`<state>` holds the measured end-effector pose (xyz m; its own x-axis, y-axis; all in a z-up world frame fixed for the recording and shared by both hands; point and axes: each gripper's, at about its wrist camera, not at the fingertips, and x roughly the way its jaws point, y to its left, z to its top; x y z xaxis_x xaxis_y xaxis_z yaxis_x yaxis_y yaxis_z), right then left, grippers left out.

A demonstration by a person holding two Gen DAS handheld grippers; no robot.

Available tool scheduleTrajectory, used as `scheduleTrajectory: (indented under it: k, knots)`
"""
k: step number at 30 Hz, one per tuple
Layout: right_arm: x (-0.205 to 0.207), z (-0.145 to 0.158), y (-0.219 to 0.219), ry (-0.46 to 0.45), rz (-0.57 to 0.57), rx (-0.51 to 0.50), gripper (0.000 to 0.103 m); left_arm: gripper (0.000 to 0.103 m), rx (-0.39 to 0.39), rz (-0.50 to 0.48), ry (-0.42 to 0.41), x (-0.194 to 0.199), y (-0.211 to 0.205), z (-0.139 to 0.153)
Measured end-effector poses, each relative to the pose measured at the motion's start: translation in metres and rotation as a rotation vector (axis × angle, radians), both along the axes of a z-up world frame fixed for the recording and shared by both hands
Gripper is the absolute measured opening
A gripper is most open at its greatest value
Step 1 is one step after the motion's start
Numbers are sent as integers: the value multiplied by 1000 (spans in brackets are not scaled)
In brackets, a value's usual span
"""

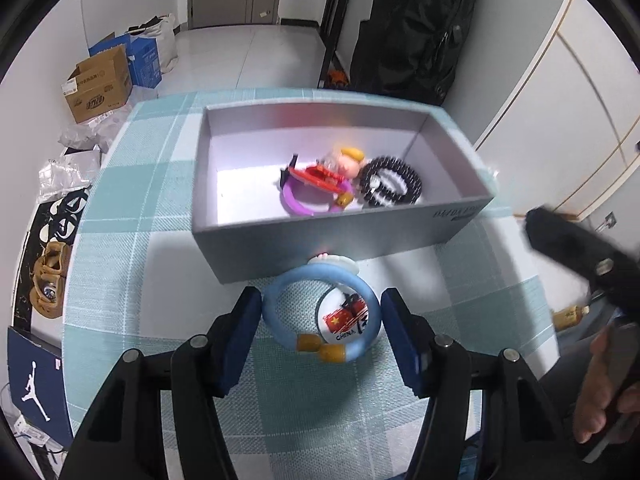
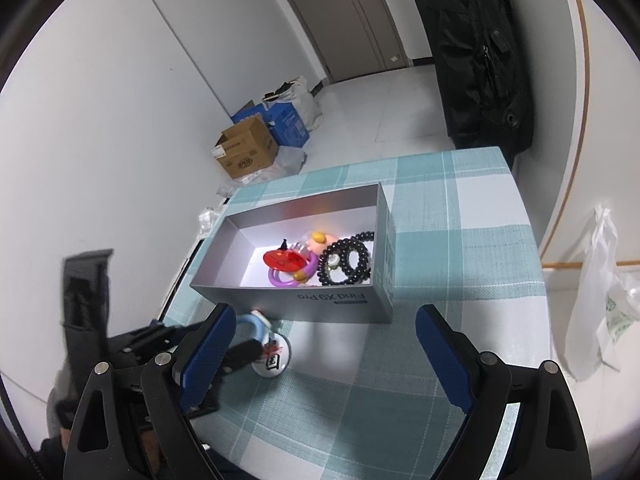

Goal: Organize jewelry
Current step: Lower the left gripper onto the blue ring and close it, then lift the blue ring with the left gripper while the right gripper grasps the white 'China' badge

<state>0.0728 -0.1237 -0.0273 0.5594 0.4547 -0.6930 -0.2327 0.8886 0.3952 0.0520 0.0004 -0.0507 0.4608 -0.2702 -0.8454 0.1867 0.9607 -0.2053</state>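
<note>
A light blue bangle (image 1: pixel 320 312) with amber beads lies on the checked tablecloth against the near wall of a grey box (image 1: pixel 320 240). A round white badge (image 1: pixel 346 322) with a red flag rests inside its ring. My left gripper (image 1: pixel 320 336) is open, its blue pads on either side of the bangle, the left pad close to touching. The box holds a purple bangle (image 1: pixel 304 204), a red badge (image 1: pixel 320 178), a small doll charm (image 1: pixel 346 160) and black bead bracelets (image 1: pixel 390 186). My right gripper (image 2: pixel 326 354) is open and empty above the cloth, right of the blue bangle (image 2: pixel 256 326).
The table edge (image 1: pixel 80 240) runs at the left, with cardboard boxes (image 1: pixel 100 84) and bags on the floor beyond. A black bag (image 1: pixel 424 28) hangs behind the table. A white plastic bag (image 2: pixel 600 296) hangs at the right of the right wrist view.
</note>
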Motion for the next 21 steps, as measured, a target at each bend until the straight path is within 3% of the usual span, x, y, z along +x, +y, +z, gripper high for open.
scheduleTrajectory:
  k: [15, 21]
  knots:
    - [-3, -28, 28, 39, 60, -59, 90, 57, -87, 92, -149, -7, 36, 42]
    - [-6, -43, 58, 52, 161, -129, 77, 57, -120, 140, -163, -5, 53, 45]
